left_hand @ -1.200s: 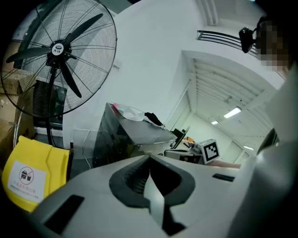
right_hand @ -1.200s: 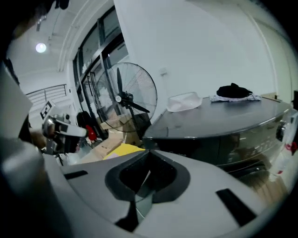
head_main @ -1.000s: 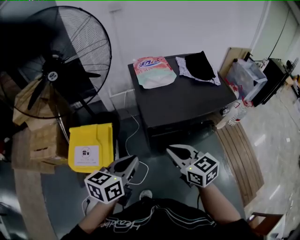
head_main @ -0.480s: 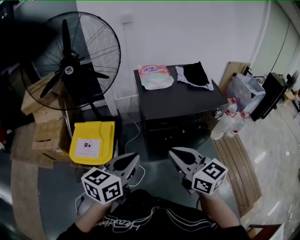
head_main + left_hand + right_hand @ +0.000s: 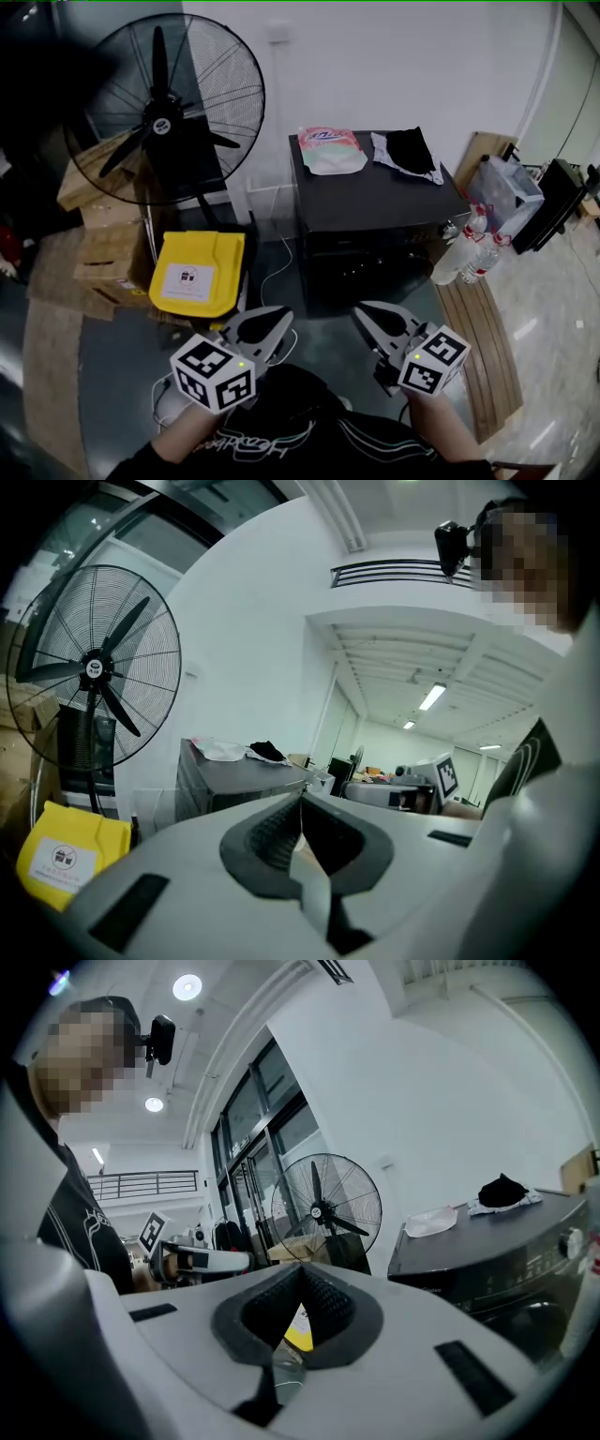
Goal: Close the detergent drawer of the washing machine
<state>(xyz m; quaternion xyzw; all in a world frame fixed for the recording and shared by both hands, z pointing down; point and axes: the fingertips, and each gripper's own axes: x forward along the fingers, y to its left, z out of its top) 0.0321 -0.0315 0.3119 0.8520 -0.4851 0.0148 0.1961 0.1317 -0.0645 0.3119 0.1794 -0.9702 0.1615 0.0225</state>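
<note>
- Jaws of your left gripper (image 5: 272, 323) are pressed together on nothing; it hangs low, left of the machine's front.
- Ahead, the washing machine (image 5: 375, 202) stands well apart from both tools; the detergent drawer cannot be picked out on its dark front face.
- Your right gripper (image 5: 370, 314), likewise pinched empty, sits squarely before that front and is judged nearer.

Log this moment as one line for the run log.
left gripper: shut, empty | right gripper: shut, empty | dark grey washing machine: untouched, apart from both grippers | detergent drawer: state unreadable
</note>
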